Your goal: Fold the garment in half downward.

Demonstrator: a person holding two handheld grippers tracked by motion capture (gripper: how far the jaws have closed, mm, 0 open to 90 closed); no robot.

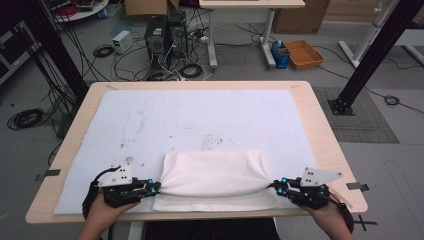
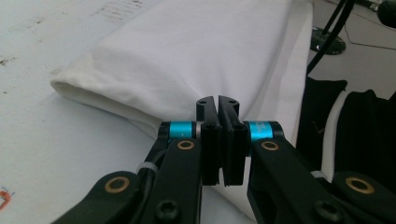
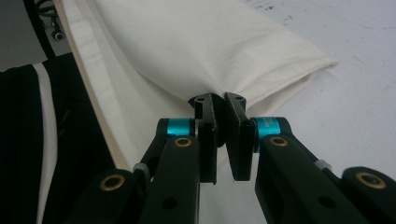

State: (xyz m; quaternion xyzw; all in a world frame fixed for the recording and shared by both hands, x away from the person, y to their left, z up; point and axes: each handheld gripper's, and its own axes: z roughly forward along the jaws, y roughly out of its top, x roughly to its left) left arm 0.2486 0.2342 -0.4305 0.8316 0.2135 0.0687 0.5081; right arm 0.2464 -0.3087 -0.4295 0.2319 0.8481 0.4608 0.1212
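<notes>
Cloth is the thing in hand here: a white folded cloth lies at the near edge of the desk, on a pale mat that covers most of the top, with its lowest layer reaching almost to the desk's front lip. At the left, the left claw has its jaws pressed together on the cloth's left side, and its own camera shows fabric puckering right at the tips. At the right, the right claw is likewise clamped on the right side, the jaws closed on a gathered bit of the upper layers. Risk, as I judge it, lies in how little fabric each claw holds: both bites sit at the very edge, so a sharp pull could let one side slip free and leave the fold lopsided. It is hard to tell whether every layer is caught; if only the top ones are, lifting would peel them away from the bottom sheet. Uneven motion of the two hands would skew or wrinkle the fold.
</notes>
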